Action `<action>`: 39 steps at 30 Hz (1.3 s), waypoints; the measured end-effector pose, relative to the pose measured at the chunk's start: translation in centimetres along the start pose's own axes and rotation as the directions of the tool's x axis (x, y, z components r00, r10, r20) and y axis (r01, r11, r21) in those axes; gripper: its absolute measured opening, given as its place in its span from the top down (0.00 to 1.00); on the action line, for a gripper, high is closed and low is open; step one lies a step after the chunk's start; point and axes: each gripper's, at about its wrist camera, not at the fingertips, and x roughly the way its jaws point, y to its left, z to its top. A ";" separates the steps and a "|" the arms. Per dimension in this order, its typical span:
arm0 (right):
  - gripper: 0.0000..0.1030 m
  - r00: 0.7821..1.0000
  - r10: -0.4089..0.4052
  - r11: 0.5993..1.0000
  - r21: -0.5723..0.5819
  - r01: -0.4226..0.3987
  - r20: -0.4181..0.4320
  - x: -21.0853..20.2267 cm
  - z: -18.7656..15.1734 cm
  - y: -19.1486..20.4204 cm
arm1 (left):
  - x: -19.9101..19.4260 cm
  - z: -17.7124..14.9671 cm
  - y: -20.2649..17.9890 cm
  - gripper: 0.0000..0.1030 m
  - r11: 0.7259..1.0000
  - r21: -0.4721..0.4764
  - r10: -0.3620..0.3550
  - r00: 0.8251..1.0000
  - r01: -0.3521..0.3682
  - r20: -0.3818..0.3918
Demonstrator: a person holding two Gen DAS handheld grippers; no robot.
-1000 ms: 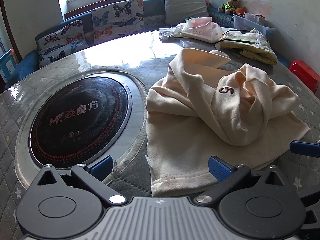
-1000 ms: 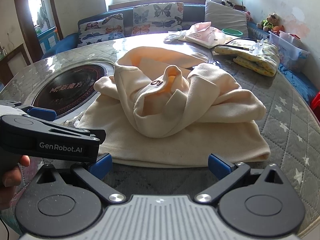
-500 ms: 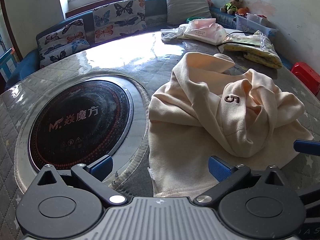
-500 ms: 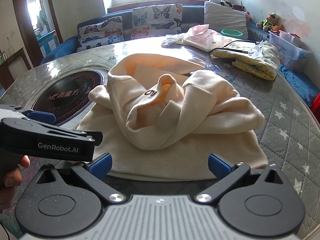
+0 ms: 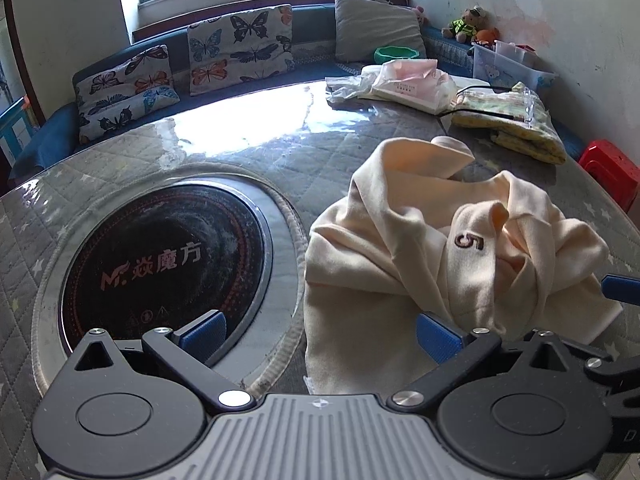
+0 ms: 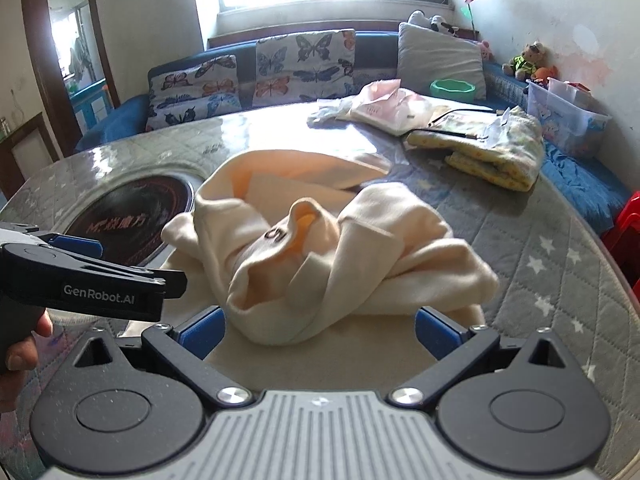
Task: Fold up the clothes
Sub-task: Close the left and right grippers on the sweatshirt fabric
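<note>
A cream garment (image 5: 400, 280) with a brown "5" lies crumpled on the quilted table (image 5: 280, 160), a bunched lump on top of a flat layer. My left gripper (image 5: 320, 336) is open at the garment's near left edge, its right pad (image 5: 438, 338) over the fabric. In the right wrist view the same garment (image 6: 360, 232) fills the middle. My right gripper (image 6: 319, 330) is open, and the lump's near edge shows between its fingers. The left tool's black housing (image 6: 100, 296) and a hand (image 6: 20, 352) show at the left. Neither gripper holds cloth.
A round black cooktop (image 5: 160, 260) is set into the table left of the garment. At the far right lie a folded yellow cloth (image 5: 516, 128) and a pink bag (image 5: 412, 84). A sofa with butterfly cushions (image 5: 240, 44) runs behind. A red stool (image 5: 608, 168) stands off the right edge.
Both grippers have come closer to the garment, which now sits lower and larger in each view. Its shape has not changed. Both stay open.
</note>
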 end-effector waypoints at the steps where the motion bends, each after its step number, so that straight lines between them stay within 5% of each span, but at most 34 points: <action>1: 0.04 1.000 -0.001 1.000 0.002 0.001 0.003 0.0 0.2 -0.2 | 0.0 0.2 0.1 0.00 1.000 0.000 0.000 1.000 0.000 0.002; 21: 0.21 0.996 -0.035 0.996 0.089 0.028 0.079 2.3 4.7 -2.7 | -0.3 6.4 -0.4 0.00 0.999 -0.021 -0.030 0.993 0.032 0.116; 27: 0.33 0.996 -0.058 0.993 0.107 0.050 0.073 3.9 5.4 -3.4 | 1.1 8.0 -1.1 0.01 0.998 -0.010 -0.058 0.992 0.059 0.109; 33: 0.43 0.998 -0.053 0.993 0.107 0.049 0.039 5.4 5.3 -3.9 | 3.9 8.1 -1.7 0.20 0.998 0.026 -0.059 0.997 0.058 0.054; 39: 0.59 0.999 -0.037 0.995 0.092 0.035 0.012 6.1 4.5 -4.2 | 5.0 7.2 -1.1 0.62 0.994 0.030 -0.105 0.994 0.105 0.010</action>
